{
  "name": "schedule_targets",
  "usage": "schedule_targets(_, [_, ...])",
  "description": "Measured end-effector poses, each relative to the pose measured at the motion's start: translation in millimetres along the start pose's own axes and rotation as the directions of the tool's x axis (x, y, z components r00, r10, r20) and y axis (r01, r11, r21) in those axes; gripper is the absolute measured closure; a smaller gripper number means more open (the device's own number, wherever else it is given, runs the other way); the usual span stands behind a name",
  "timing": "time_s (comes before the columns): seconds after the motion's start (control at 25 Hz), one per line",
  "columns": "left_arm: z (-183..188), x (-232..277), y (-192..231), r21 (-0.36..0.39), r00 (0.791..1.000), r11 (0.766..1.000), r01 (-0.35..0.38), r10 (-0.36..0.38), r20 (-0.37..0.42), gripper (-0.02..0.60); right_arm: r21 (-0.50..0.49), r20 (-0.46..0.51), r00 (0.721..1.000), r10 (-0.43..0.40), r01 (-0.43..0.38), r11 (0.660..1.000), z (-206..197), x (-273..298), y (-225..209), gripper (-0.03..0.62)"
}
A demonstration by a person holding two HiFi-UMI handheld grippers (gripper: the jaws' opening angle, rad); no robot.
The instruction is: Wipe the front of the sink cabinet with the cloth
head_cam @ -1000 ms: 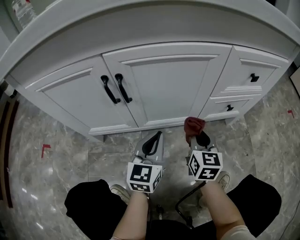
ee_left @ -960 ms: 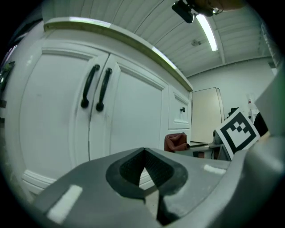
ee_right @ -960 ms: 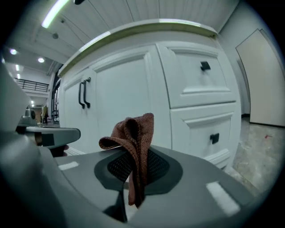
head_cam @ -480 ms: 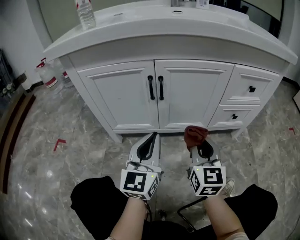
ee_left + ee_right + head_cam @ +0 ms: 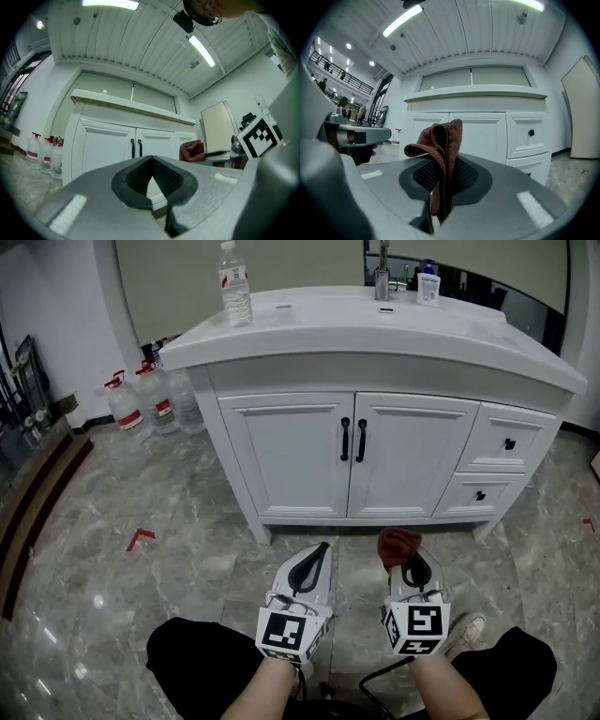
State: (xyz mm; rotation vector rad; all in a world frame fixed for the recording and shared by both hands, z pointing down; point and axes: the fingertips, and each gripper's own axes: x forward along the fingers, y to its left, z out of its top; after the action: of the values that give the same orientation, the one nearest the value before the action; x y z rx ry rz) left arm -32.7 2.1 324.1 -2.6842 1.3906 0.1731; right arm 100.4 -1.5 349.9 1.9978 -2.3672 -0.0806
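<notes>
The white sink cabinet point(image 5: 375, 456) stands ahead, with two doors bearing black handles point(image 5: 352, 439) and two drawers at the right. My right gripper point(image 5: 409, 561) is shut on a dark red cloth point(image 5: 397, 545), which sticks up from its jaws point(image 5: 440, 145). It hovers low over the floor, short of the cabinet's base. My left gripper point(image 5: 314, 563) hangs beside it, shut with nothing held point(image 5: 151, 180). In both gripper views the cabinet front point(image 5: 478, 131) lies a short way off.
A water bottle point(image 5: 234, 284), a tap point(image 5: 382, 273) and a small bottle point(image 5: 428, 285) stand on the countertop. Large water jugs point(image 5: 127, 404) sit on the marble floor left of the cabinet. Red tape marks point(image 5: 141, 538) lie on the floor. A dark step runs along the left edge.
The head view has tilted up, so the cabinet now shows whole with its countertop. Both grippers stay low, side by side, the cloth still held in the right one.
</notes>
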Motion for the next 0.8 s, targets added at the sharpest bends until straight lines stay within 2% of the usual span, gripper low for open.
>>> schedule_targets(0.24, [0, -12, -8, 0.045, 0.999, 0.998, 0.042, -0.042, -0.003, 0.58, 0.042, -0.023, 1.0, -0.012, 0.013, 0.999, -8, -8, 10, 0.516])
schedule_targets(0.44, [15, -13, -15, 0.078, 0.997, 0.995, 0.067, -0.07, 0.032, 0.58, 0.054, -0.039, 0.999, -0.018, 0.02, 0.998, -13, -8, 11, 0.516])
schedule_targets(0.6, [7, -14, -14, 0.094, 0.998, 0.994, 0.064, -0.066, 0.014, 0.58, 0.07, -0.034, 0.999, -0.024, 0.026, 0.997, -13, -7, 10, 0.516])
schedule_targets(0.8, [5, -15, -9, 0.08, 0.999, 0.996, 0.043, -0.044, 0.01, 0.58, 0.091, -0.022, 1.0, -0.009, 0.011, 0.996, -7, -5, 14, 0.516])
